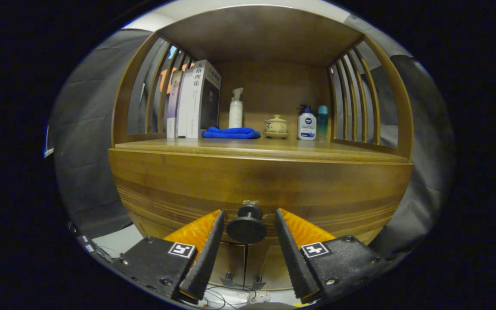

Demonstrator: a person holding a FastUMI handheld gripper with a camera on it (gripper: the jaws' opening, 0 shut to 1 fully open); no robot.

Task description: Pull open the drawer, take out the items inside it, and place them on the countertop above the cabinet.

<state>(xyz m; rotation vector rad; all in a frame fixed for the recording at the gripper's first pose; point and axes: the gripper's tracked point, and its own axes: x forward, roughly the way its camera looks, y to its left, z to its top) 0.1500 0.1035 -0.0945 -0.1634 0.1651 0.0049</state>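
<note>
- Drawer [256, 185]: shut, its front flush in the wooden cabinet, facing the camera; long axis runs side to side, directly under the worktop.
- Gripper [248, 230]: jaws spread, one on each side of the drawer's knob; neither finger touches it, a gap shows on both sides.
- Knob [246, 224]: dark, round, disc-shaped head on a short stem, projecting from the lower middle of the drawer front toward the camera, between the fingertips.
- Drawer front: varnished brown wood with horizontal grain bands, surface smooth.
- Worktop [274, 148]: flat wooden slab above the drawer, under a wooden canopy with slatted, curved sides.
- Items on the worktop, towards the back, left to right: upright books [196, 101]; a folded blue cloth [231, 133], soft and lying flat; a white pump bottle [236, 110] behind the cloth; a small lidded ceramic cup [276, 125] on a saucer; a white lotion bottle [307, 124] with dark pump; a teal bottle [322, 120] just beside it.
- Cables [226, 295] lie on the floor below the cabinet.
</note>
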